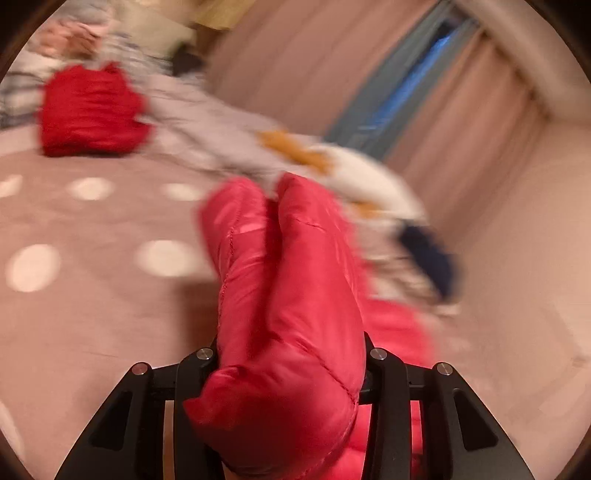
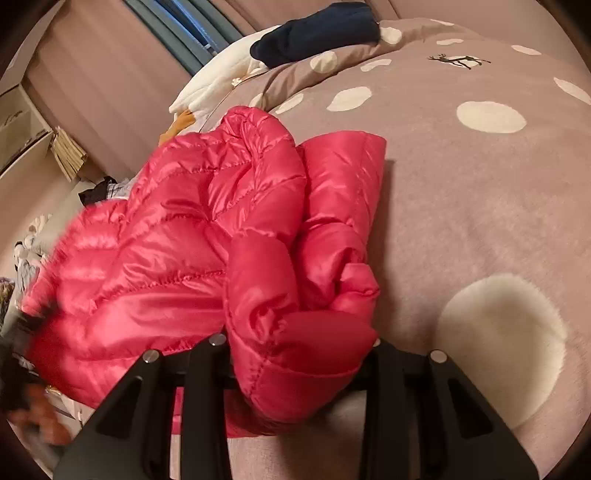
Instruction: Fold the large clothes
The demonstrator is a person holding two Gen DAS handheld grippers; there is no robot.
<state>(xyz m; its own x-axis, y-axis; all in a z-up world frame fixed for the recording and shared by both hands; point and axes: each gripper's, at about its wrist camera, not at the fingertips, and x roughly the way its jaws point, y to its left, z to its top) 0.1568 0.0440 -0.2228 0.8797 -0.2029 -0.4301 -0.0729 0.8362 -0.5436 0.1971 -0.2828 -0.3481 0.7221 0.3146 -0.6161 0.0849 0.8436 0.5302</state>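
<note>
A pink-red quilted down jacket lies bunched on the left part of the bed. My right gripper is shut on a puffy fold of the jacket at its near edge. In the blurred left wrist view, my left gripper is shut on another thick fold of the same jacket, which rises up between the jaws and hides the fingertips. The left gripper itself shows as a dark blur at the jacket's far left edge in the right wrist view.
The bed cover is mauve with white dots. A folded red garment lies further up the bed. A white and orange blanket and a navy garment lie by the bed edge. Curtains and floor clutter surround the bed.
</note>
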